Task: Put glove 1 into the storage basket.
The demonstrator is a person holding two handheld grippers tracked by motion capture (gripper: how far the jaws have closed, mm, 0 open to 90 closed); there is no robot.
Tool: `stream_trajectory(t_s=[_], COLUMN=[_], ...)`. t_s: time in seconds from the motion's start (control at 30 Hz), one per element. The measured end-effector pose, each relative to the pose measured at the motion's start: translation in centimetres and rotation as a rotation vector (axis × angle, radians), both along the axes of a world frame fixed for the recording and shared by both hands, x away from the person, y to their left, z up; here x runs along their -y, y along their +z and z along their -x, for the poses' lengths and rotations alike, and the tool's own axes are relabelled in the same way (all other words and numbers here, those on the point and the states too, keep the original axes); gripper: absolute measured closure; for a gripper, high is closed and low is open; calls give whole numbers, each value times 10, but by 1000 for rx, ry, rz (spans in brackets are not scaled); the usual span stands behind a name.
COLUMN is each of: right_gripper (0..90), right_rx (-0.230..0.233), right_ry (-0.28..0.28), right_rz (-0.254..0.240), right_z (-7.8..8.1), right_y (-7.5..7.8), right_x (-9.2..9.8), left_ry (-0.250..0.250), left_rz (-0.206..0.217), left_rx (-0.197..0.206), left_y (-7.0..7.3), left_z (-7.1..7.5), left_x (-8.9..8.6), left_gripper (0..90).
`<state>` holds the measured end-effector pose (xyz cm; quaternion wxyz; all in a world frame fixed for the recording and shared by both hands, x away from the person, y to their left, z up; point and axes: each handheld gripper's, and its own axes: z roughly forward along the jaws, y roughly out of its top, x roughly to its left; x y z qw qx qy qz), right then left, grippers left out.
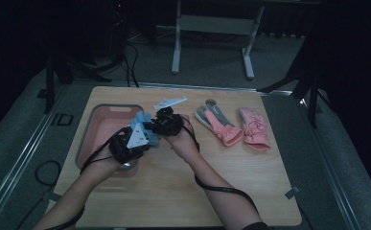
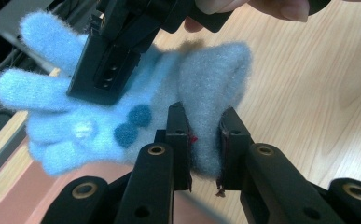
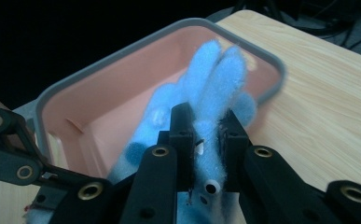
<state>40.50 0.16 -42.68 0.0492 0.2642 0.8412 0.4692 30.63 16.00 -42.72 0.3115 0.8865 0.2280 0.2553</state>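
Both tools held one fluffy light-blue glove (image 2: 122, 116) in the air just above the right rim of the pink bin (image 1: 93, 125), which served as the anchor for everything else on the wooden worktop (image 1: 173, 191). The left hand-held gripper (image 2: 205, 140) had its jaws pinched on the glove's cuff end, the fabric squeezed flat between the pads, while the right hand-held gripper (image 3: 205, 135) pinched the same glove lower down, with the glove's fingers sticking up past its jaws toward the bin's far wall. In the high view both tools met at the bin's right edge, the left hand-held gripper (image 1: 134, 139) nearer the person and the right hand-held gripper (image 1: 166, 120) just beyond it. Two dark-blue round patches (image 2: 131, 125) showed on the glove; no readable writing, brand or label could be made out on it. Well to the right of the bin lay a pink-and-grey glove (image 1: 217, 122) and, just beside that, a pink glove (image 1: 255, 129), both flat on the worktop
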Motion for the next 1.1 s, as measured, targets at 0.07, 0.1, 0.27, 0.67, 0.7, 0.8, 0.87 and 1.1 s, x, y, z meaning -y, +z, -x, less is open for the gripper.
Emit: stream_trajectory(t_s=[0.07,0.1,0.27,0.67,0.7,0.8,0.87,1.1], right_gripper=[800,801,800,800,800,800,800,799], right_rx=[0,-1,-9,-77,-78,-90,-99,-83], right_ry=[14,26,56,59,62,53,43,27], right_rz=[5,8,18,56,65,78,85,122], right_z=[-1,-1,-2,-11,-12,-16,-19,-19], right_y=[-2,-3,-10,-42,-43,-47,-50,-62], right_x=[-13,-22,-52,-84,-85,-86,-86,-83], left_ry=[21,28,74,93,89,86,88,77], left_rz=[0,-2,-4,-31,-35,-44,-47,-79], left_rx=[-9,-8,-26,-103,-111,-127,-134,-157], left_y=[-3,-4,-13,-37,-38,-40,-41,-49], left_z=[1,2,5,-5,-7,-12,-14,-19], left_x=[-13,-17,-42,-68,-68,-69,-70,-66], left_gripper=[789,789,789,788,788,787,787,786])
